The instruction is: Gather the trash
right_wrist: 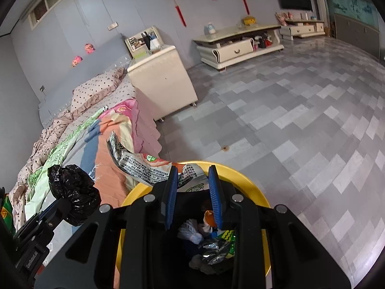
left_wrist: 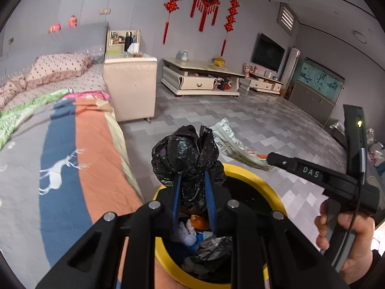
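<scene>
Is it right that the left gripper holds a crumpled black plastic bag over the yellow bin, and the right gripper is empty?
Not quite. The left gripper does hold the black plastic bag over the yellow bin, but the right gripper is not empty: the right wrist view shows a printed snack wrapper between its fingers, above the same bin.
</scene>
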Action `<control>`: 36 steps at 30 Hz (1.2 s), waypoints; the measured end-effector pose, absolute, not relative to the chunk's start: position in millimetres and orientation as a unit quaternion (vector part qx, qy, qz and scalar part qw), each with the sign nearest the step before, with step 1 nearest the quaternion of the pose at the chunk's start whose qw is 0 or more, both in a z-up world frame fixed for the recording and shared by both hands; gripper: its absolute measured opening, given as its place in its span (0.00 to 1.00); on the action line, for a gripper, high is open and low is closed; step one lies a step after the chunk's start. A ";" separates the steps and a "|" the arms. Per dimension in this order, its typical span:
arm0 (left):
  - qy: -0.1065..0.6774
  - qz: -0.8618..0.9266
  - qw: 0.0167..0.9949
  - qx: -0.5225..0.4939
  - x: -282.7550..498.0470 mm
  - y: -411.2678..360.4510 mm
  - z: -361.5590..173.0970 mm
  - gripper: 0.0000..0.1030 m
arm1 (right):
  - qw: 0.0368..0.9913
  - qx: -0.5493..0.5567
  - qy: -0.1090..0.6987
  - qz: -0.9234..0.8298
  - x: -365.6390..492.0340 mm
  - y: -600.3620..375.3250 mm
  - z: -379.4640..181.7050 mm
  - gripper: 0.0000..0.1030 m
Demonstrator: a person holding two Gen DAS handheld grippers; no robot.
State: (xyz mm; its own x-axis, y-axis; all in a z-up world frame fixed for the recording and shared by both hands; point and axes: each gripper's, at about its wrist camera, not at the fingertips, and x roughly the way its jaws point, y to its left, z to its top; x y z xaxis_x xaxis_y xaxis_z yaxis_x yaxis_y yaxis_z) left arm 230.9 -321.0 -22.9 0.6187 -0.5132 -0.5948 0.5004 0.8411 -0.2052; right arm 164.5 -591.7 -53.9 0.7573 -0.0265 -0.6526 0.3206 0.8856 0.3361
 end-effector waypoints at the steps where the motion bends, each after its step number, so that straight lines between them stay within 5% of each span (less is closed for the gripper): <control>1: 0.337 -0.284 0.898 -0.015 232.8 -319.7 -24.1 0.19 | 0.911 0.220 0.336 -0.096 165.6 -592.2 -55.8 0.25; 10: 0.336 -0.276 0.900 -0.025 234.4 -308.5 -20.8 0.45 | 0.913 0.216 0.330 -0.108 169.2 -587.9 -48.7 0.32; 24: 0.316 -0.227 0.921 -0.027 217.2 -243.1 -8.7 0.45 | 0.910 0.214 0.347 -0.081 158.6 -547.4 -48.8 0.32; 36: 0.282 -0.126 0.950 -0.047 177.3 -104.6 11.8 0.45 | 0.925 0.141 0.347 0.058 184.0 -376.3 -24.6 0.32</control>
State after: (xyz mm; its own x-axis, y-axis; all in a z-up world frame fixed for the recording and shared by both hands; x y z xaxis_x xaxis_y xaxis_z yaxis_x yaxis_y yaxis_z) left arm 177.3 -104.6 11.8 0.8091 -0.2668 -0.5237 0.2138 0.9636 -0.1605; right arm 184.0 -376.3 -24.6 0.7521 0.2053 -0.6263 -0.0088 0.9533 0.3019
